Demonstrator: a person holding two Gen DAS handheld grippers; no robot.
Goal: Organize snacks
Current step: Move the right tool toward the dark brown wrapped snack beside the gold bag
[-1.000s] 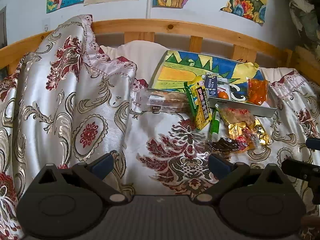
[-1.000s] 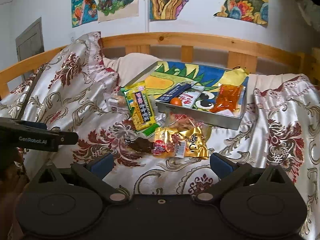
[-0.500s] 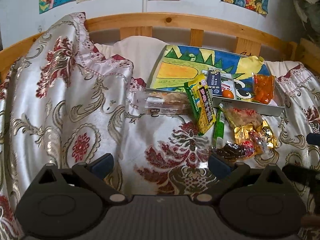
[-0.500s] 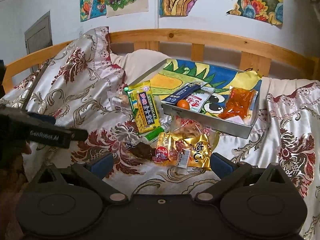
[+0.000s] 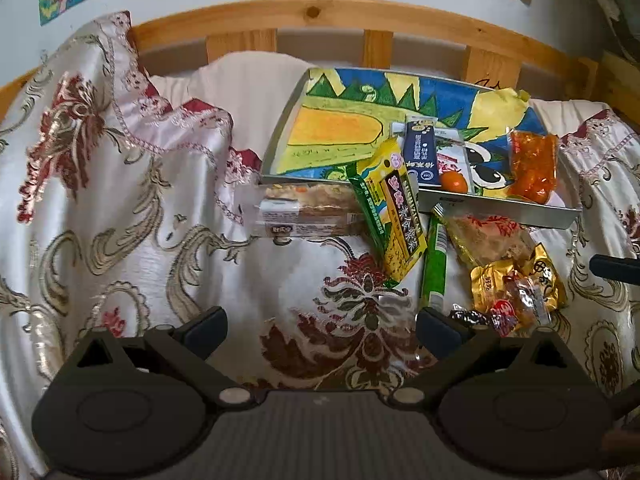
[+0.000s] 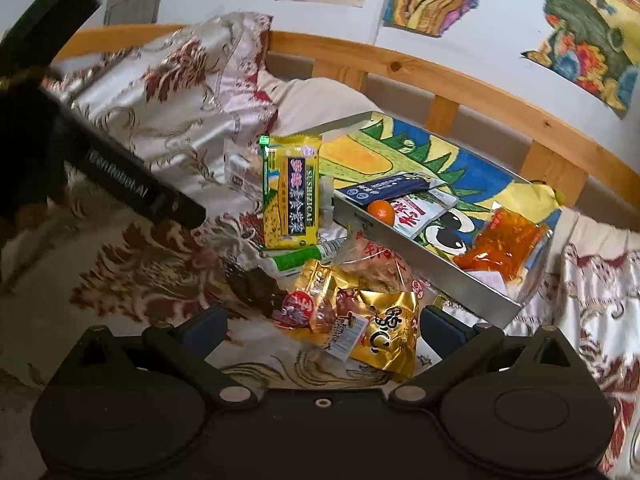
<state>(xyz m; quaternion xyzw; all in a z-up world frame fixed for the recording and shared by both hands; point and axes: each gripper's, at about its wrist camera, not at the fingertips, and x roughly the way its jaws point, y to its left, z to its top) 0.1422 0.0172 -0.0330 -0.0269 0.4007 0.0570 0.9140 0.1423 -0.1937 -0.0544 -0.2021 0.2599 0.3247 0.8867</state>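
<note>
A shallow metal tray (image 5: pixel 504 210) (image 6: pixel 448 276) lined with a bright drawing lies on the bed. Inside it are a blue packet (image 5: pixel 419 152) (image 6: pixel 396 189), a small orange (image 5: pixel 455 182) (image 6: pixel 381 212) and an orange-filled bag (image 5: pixel 534 166) (image 6: pixel 500 246). Loose in front of the tray lie a yellow seaweed pack (image 5: pixel 400 212) (image 6: pixel 290 196), a clear cracker pack (image 5: pixel 304 216), a green tube (image 5: pixel 434 264) (image 6: pixel 298 260) and gold wrapped snacks (image 5: pixel 516 288) (image 6: pixel 372 324). My left gripper (image 5: pixel 320 330) hovers open over the cloth. My right gripper (image 6: pixel 320 330) stands open just before the gold snacks.
A silky floral bedspread (image 5: pixel 120 200) is bunched high on the left. A wooden bed rail (image 5: pixel 360 12) (image 6: pixel 440 76) runs behind the tray. The left gripper's dark body (image 6: pixel 132 188) crosses the left of the right wrist view.
Both grippers have moved forward and lower toward the snacks. The right one has swung closer to the gold wrappers and tilted. Both stay open.
</note>
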